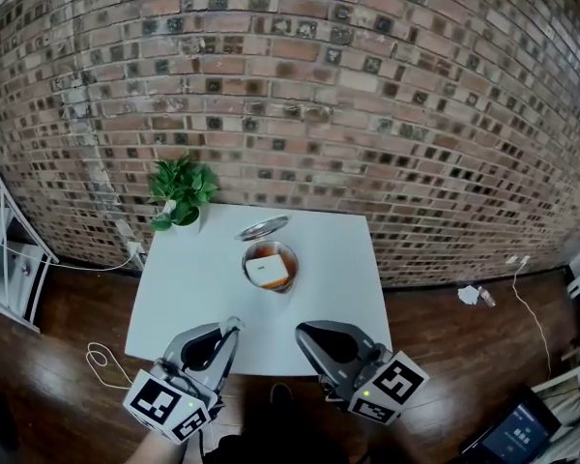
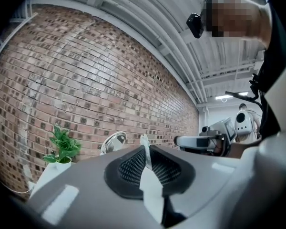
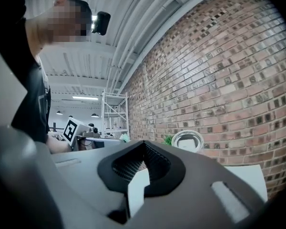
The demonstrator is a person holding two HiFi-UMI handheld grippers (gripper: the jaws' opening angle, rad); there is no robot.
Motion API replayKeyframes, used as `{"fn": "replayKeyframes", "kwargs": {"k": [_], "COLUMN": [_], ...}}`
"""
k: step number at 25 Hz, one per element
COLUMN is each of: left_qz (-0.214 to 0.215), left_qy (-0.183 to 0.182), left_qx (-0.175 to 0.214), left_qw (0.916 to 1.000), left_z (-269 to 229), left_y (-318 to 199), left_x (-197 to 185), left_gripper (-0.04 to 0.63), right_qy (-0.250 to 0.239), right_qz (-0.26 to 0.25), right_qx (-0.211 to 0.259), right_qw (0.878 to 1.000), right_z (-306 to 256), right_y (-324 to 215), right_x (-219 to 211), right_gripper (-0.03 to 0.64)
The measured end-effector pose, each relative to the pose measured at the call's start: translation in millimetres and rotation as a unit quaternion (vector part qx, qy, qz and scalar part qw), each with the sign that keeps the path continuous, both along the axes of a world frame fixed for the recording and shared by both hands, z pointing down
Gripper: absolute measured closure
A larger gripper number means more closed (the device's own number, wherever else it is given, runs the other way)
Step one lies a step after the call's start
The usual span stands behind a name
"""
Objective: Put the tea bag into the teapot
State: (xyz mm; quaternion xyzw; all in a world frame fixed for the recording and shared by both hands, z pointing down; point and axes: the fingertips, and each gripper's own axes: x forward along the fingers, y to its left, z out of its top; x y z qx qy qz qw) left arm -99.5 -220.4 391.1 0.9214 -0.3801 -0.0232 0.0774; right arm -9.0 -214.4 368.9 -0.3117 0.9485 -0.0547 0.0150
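A glass teapot [image 1: 270, 266] stands uncovered near the middle of the white table [image 1: 193, 288]. In it lies the tea bag [image 1: 265, 270], a white and orange square. The teapot's metal lid [image 1: 264, 227] leans just behind it; this lid also shows as lid [image 2: 113, 142] and lid [image 3: 187, 140]. My left gripper [image 1: 236, 323] hovers at the table's near edge with its jaws together and nothing in them, seen close as left gripper [image 2: 147, 149]. My right gripper [image 1: 301, 330] is beside it, also shut and empty, seen close as right gripper [image 3: 143, 144].
A small potted plant [image 1: 182, 193] stands at the table's far left corner, against the brick wall [image 1: 367, 114]. White shelving [image 1: 5, 259] stands to the left. Cables [image 1: 101, 361] and a plug [image 1: 476, 295] lie on the wooden floor.
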Motion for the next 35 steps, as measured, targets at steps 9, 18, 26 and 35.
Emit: {"fn": "replayKeyframes", "kwargs": {"k": [9,18,26,35], "left_qz": [-0.033,-0.067,-0.063,-0.034], "left_qy": [-0.008,-0.020,-0.031,-0.039], "left_qx": [-0.006,-0.024,-0.039,-0.072], "left_qw": [0.9994,0.9973,0.9967,0.9961], "left_z": [-2.0,13.2,27.8,64.0], "left_y": [-71.1,-120.4,-148.1,-174.8], "left_x": [31.4,48.8,48.1,44.3], "left_gripper": [0.561,0.561,0.561,0.558], "right_qy": [-0.001,-0.013,-0.013,0.001], "right_qz": [-0.042,-0.073,-0.069,-0.050], "right_qx": [0.006,-0.006,-0.016,-0.022], "right_qw": [0.999,0.997,0.997,0.999], "right_z": [-10.8,0.4,7.1,9.2], "right_y": [-77.2,-127.9,-158.8,-171.0], "right_x": [24.8,46.3,43.2,30.1], "right_gripper": [0.617,0.615,0.615,0.615]}}
